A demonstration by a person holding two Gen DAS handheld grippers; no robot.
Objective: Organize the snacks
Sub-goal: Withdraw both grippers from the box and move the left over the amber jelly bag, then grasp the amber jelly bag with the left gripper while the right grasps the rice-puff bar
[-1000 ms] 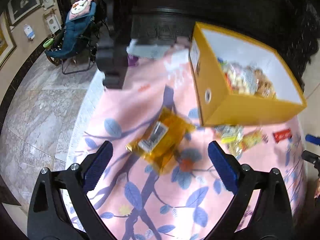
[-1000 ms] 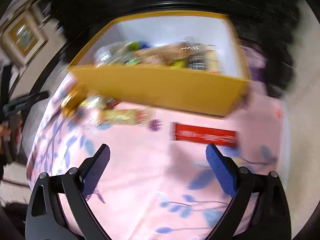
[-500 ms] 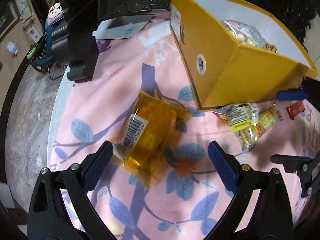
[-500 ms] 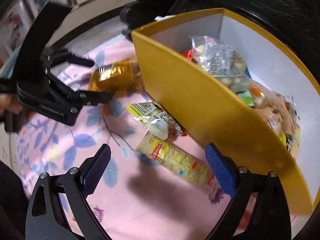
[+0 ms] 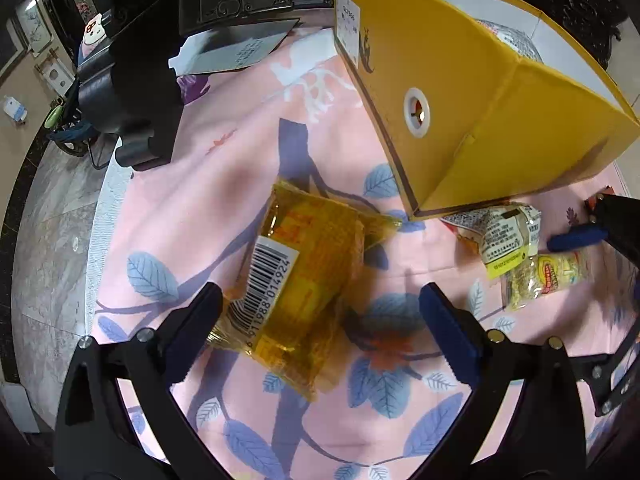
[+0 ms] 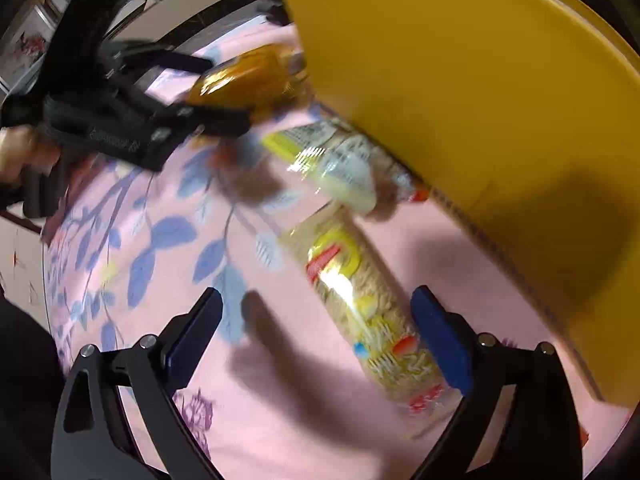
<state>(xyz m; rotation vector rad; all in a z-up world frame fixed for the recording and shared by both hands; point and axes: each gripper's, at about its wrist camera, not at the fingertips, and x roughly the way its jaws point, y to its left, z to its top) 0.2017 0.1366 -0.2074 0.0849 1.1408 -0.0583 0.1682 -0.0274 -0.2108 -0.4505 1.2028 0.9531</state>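
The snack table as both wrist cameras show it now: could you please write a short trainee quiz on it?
1. True or false: the left claw is shut on the amber packet.
2. Which snack lies between the fingers of the right claw? A) the long noodle packet B) a red bar C) the amber packet
3. Fill in: the yellow box stands on a ____ floral cloth.

Key: 1 false, both claws are open and the packet lies on the cloth. 2 A. 3 pink.
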